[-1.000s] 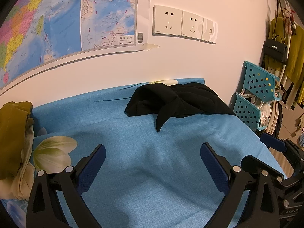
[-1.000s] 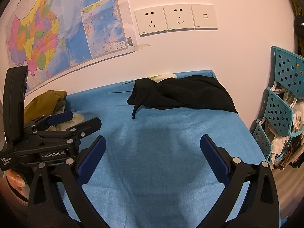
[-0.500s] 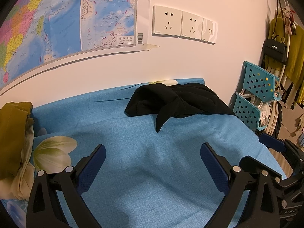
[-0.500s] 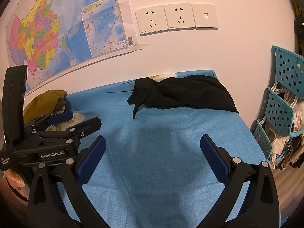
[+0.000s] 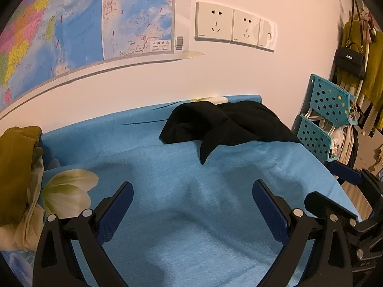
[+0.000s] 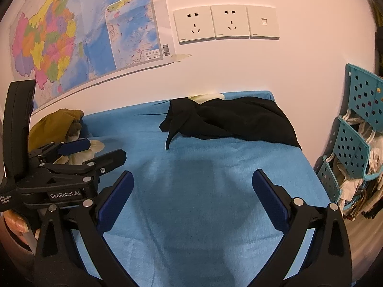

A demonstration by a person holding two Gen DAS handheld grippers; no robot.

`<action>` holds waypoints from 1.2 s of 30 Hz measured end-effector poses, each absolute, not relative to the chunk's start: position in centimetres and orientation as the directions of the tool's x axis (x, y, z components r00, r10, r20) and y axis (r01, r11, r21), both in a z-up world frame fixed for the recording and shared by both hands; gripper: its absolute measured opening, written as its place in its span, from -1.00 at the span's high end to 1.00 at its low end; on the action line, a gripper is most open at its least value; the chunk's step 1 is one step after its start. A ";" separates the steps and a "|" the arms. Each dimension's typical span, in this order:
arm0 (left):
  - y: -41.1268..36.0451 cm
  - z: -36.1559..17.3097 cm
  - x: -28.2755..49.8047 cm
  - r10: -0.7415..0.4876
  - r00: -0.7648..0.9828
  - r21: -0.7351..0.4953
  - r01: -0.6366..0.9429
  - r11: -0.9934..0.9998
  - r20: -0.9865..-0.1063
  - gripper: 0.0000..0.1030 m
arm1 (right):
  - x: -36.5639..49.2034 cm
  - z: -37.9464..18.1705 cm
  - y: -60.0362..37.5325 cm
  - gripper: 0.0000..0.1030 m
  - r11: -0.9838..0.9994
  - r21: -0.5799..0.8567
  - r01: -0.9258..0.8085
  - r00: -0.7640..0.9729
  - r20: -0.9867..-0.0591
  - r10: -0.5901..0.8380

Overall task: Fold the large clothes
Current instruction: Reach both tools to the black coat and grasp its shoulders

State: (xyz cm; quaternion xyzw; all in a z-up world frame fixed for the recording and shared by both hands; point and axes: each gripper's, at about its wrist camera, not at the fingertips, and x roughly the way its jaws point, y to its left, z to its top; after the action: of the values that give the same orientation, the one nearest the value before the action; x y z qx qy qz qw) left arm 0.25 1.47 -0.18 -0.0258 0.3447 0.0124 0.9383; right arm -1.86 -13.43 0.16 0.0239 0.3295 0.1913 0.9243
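Observation:
A crumpled black garment lies bunched at the far right corner of the blue-covered surface, against the wall. My left gripper hovers open over the near middle of the blue cloth, well short of the garment, nothing between its blue pads. My right gripper is open too, above the near part of the cloth, empty. In the right wrist view the left gripper's body shows at the left, held by a hand.
A mustard-yellow garment and pale floral fabric pile at the left edge. Teal perforated shelves with bags stand right of the surface. A map and wall sockets hang behind. Clothes and a black handbag hang far right.

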 end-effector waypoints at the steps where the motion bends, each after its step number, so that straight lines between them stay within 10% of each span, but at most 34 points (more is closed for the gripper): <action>1: 1.6 -0.3 0.4 0.006 0.757 -0.042 -0.045 0.998 -0.653 -0.87 | -1.5 0.2 -13.4 -0.89 0.926 0.162 -0.340 0.710 -0.602 0.366; 16: 6.5 -2.3 6.2 0.079 0.707 -0.026 -0.136 0.990 -0.702 -0.87 | 12.1 -2.7 -10.5 -0.82 0.909 -0.081 -0.410 0.663 -0.710 0.235; 19: 6.9 -2.5 7.2 0.089 0.704 -0.017 -0.142 0.990 -0.705 -0.87 | 14.2 -4.0 -9.6 -0.32 0.881 -0.123 -0.456 0.635 -0.739 0.225; 21: 7.1 -2.6 7.7 0.097 0.701 -0.007 -0.144 0.990 -0.706 -0.87 | 14.8 -4.0 -9.7 0.82 0.864 -0.119 -0.490 0.609 -0.756 0.241; 22: 7.2 -2.6 7.9 0.098 0.701 -0.005 -0.143 0.990 -0.706 -0.87 | 14.7 -3.6 -9.8 0.90 0.858 -0.123 -0.499 0.608 -0.755 0.246; 29: 8.0 -3.2 8.9 0.108 0.698 0.008 -0.145 0.989 -0.708 -0.87 | 11.8 2.6 -16.1 0.91 0.876 -0.004 -0.482 0.665 -0.653 0.362; 34: 8.6 -3.9 9.8 0.121 0.685 0.017 -0.156 0.988 -0.719 -0.87 | 13.5 0.6 -16.5 -0.16 0.852 -0.010 -0.524 0.593 -0.722 0.356; 36: 8.8 -4.0 9.9 0.129 0.684 0.026 -0.159 0.987 -0.718 -0.87 | 13.9 -0.2 -14.8 -0.21 0.825 -0.115 -0.554 0.619 -0.720 0.315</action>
State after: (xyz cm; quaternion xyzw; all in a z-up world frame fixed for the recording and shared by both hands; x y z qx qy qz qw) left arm 9.91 8.77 -4.04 -0.0192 0.3896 0.0784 0.9174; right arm 13.86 -14.84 -0.16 -0.1654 0.3611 0.2455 0.8843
